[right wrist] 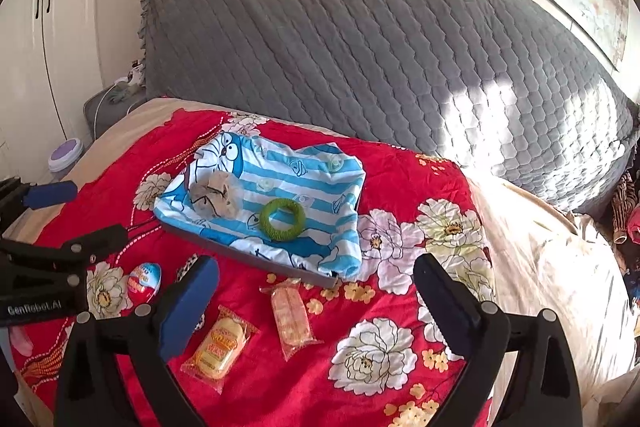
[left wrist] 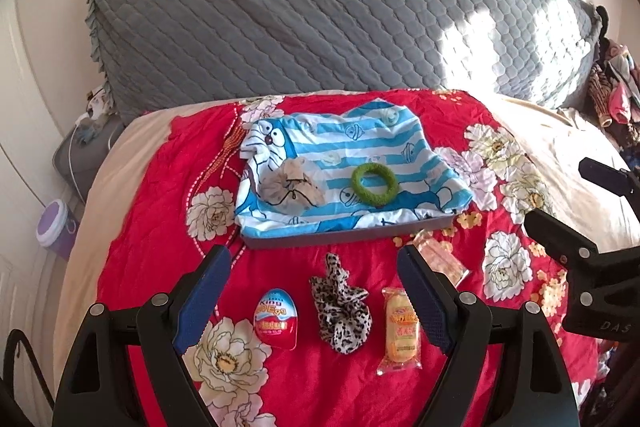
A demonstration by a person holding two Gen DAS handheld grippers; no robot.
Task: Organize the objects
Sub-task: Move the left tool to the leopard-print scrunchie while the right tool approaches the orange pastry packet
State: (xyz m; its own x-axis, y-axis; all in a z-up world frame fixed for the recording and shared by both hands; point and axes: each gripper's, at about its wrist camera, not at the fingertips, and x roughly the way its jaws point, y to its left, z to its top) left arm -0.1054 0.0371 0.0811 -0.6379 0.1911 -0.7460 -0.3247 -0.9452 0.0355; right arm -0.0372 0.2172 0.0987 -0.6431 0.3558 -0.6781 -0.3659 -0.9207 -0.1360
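Observation:
A grey tray (left wrist: 320,237) draped with a blue-striped cartoon cloth (left wrist: 360,143) lies on the red flowered blanket (left wrist: 160,187). On the cloth rest a beige scrunchie (left wrist: 290,187) and a green ring (left wrist: 375,183). In front of the tray lie a red-and-blue chocolate egg (left wrist: 276,319), a leopard scrunchie (left wrist: 340,307), a yellow snack packet (left wrist: 400,331) and a pink snack packet (right wrist: 290,315). My left gripper (left wrist: 314,259) hovers open above the egg, scrunchie and yellow packet. My right gripper (right wrist: 318,267) hangs open over the pink packet, holding nothing.
A large grey quilted headboard cushion (left wrist: 320,7) rises behind the tray. A purple-lidded container (left wrist: 54,227) and a grey bedside stand with a white cable (left wrist: 86,155) sit at the left. Clothes (left wrist: 616,87) pile up at the right. Beige sheet (right wrist: 540,267) borders the blanket.

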